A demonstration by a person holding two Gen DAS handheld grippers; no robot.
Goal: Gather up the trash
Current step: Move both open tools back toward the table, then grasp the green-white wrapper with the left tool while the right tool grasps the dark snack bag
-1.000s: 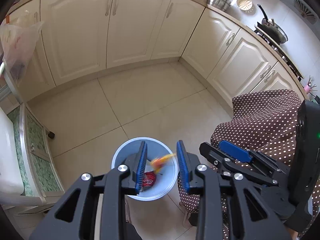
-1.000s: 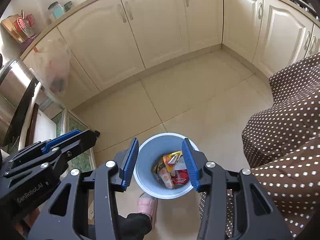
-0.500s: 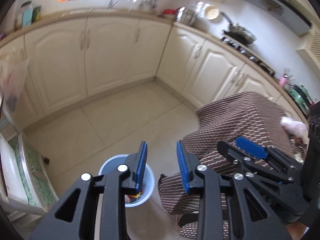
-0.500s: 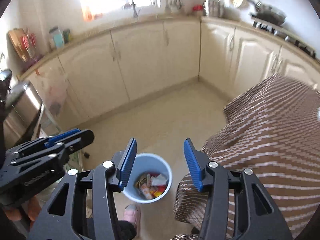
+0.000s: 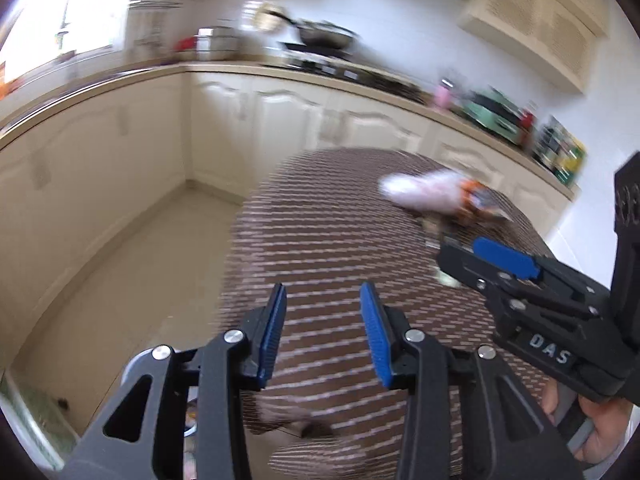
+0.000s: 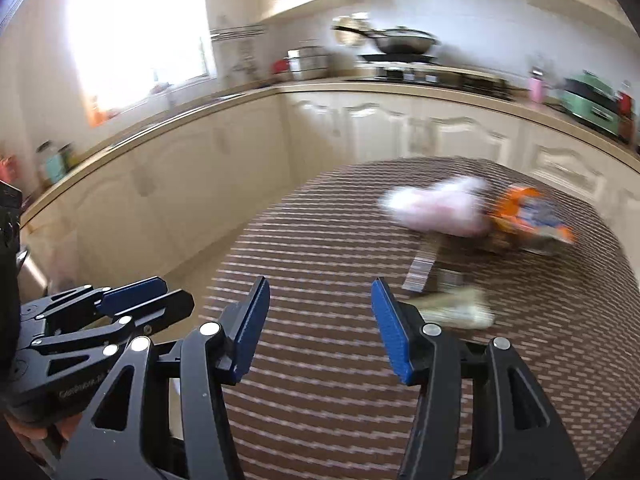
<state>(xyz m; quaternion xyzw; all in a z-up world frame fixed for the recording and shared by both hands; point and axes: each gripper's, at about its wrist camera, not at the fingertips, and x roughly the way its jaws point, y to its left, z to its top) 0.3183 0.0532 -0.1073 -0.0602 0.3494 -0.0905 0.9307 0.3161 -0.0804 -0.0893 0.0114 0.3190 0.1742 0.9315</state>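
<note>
Both tools swung up from the bin to the tabletop [image 6: 320, 400]. Left tool [image 5: 322, 332] and right tool [image 6: 316, 326] gape wide, empty. Pink wad [image 6: 436, 206] and orange wrapper [image 6: 528, 216] lie ahead of the right tool, blurred.

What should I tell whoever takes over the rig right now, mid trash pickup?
Left gripper: open, empty, above the near edge of the brown dotted tablecloth.
Right gripper: open, empty, over the same cloth.
On the table, far right side: crumpled pink-white plastic bag, orange and blue snack wrapper, striped paper slip, pale greenish crumpled wrapper nearest the right gripper.
Bin: only a sliver of its pale blue rim shows, low left on the floor.
Done: nothing in either gripper.
Left: pick up those four pieces and drop them in the bin. Frames are motion-blurred.
</note>
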